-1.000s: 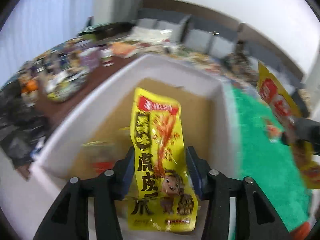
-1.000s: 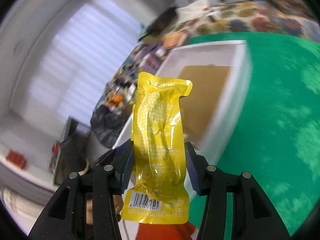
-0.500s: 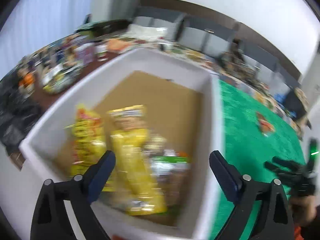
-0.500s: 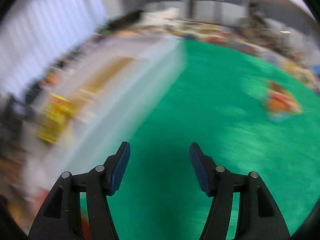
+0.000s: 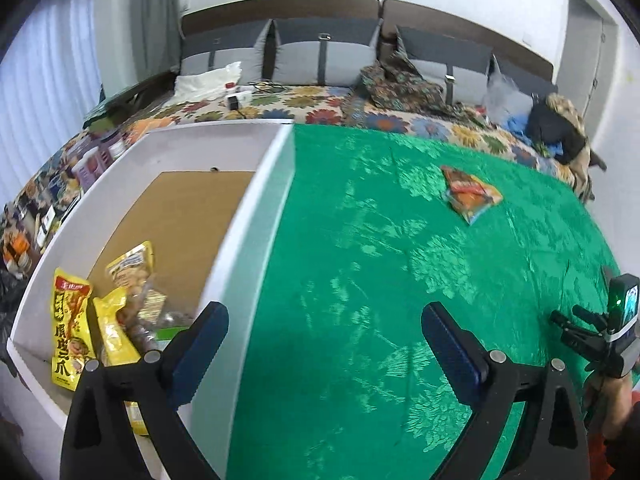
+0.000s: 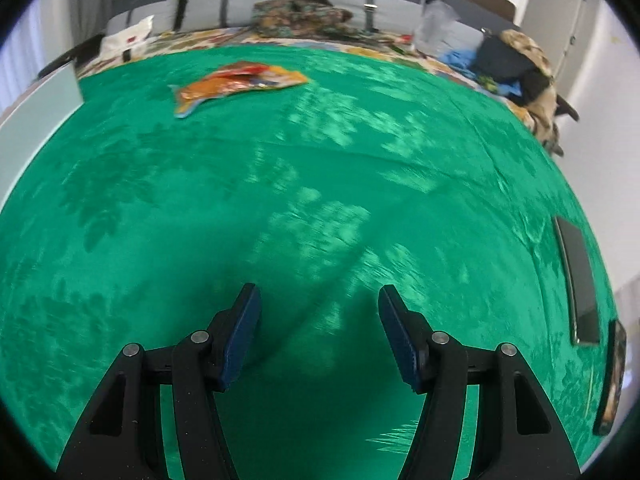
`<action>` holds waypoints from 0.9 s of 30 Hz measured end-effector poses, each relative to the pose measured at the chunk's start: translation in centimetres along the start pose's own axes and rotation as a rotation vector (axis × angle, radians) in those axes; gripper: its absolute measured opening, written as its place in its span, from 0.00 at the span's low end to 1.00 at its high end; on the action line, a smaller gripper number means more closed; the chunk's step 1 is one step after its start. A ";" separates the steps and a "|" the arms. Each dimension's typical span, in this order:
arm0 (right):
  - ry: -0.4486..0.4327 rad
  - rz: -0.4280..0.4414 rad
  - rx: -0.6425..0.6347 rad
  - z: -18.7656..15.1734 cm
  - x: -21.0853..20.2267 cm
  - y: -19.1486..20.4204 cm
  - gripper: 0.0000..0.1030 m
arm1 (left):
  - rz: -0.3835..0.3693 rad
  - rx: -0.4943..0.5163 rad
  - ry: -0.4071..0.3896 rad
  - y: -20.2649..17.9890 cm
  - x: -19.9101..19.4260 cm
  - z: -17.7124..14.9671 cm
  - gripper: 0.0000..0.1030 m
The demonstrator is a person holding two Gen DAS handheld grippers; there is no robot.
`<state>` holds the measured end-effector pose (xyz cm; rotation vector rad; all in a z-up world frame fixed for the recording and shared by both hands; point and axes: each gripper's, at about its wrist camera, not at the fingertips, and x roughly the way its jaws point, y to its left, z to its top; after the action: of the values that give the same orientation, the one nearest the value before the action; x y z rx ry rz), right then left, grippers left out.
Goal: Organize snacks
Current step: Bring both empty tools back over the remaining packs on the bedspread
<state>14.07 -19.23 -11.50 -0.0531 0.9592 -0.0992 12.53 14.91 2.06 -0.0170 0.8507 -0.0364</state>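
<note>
The orange snack packet (image 6: 236, 82) left out on the green tablecloth (image 6: 320, 208) looks like a light, soft foil pouch, likely slippery and easy to crumple. My judgement is that a pinch across one flat sealed end would hold it better than a squeeze over the puffed middle, where the contents could be crushed. It is orange and red with a pale blue edge and lies flat and slightly creased. It sits far ahead of the right gripper (image 6: 318, 332) and a little to its left. From the left gripper (image 5: 324, 344) it lies ahead and to the right (image 5: 470, 196).

Both grippers are empty, with their jaws spread wide over bare cloth. The left one is spread wider.

Just to the left of the left gripper stands the white box (image 5: 256, 216) with a brown cardboard floor. Near its closest corner lie several packets, among them a yellow chicken-feet packet (image 5: 70, 332) and other yellow pouches (image 5: 116, 328).

A dark phone (image 6: 576, 280) lies at the cloth's right edge, well to the right of the right gripper. Beyond the cloth are a floral bedspread (image 5: 280, 106) and grey cushions (image 5: 320, 56).
</note>
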 end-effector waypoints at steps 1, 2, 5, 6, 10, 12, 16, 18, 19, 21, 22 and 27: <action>-0.005 0.012 0.015 -0.1 0.2 -0.3 0.63 | 0.004 0.013 0.003 -0.5 0.2 0.0 0.94; -0.013 0.024 0.031 -0.3 0.2 -0.7 0.63 | 0.010 0.029 0.006 -1.2 0.4 0.0 0.94; -0.027 0.041 0.050 -0.5 0.3 -1.1 0.64 | 0.019 0.059 0.011 -2.5 0.9 0.0 0.94; -0.032 0.042 0.053 -0.5 0.4 -1.2 0.67 | 0.020 0.065 0.015 -2.8 1.1 0.0 0.94; -0.052 0.057 0.092 -1.1 0.7 -1.6 0.74 | 0.007 0.077 0.053 -4.1 3.1 -0.6 0.94; -0.049 0.054 0.098 -1.1 0.8 -1.6 0.76 | -0.015 0.077 0.082 -4.8 4.9 -1.3 0.94; -0.047 0.049 0.101 -1.1 0.7 -1.6 0.77 | -0.055 0.084 0.171 -6.6 9.6 -3.7 0.94; -0.047 0.049 0.102 -1.1 0.7 -1.6 0.78 | -0.068 0.095 0.201 -7.6 11.0 -4.7 0.94; -0.047 0.050 0.102 -1.1 0.7 -1.6 0.78 | -0.075 0.103 0.214 -8.1 11.6 -5.1 0.94; -0.047 0.050 0.102 -1.1 0.7 -1.6 0.78 | -0.088 0.125 0.229 -9.3 12.6 -5.8 0.94; -0.047 0.051 0.102 -1.1 0.7 -1.6 0.78 | -0.096 0.136 0.234 -9.8 13.0 -5.8 0.94; -0.047 0.051 0.102 -1.1 0.7 -1.5 0.78 | -0.159 0.175 0.232 -12.1 14.4 -4.3 0.94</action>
<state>13.46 -20.83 -12.60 0.0631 0.9065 -0.0993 18.45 2.29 -11.20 0.0852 1.0745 -0.2660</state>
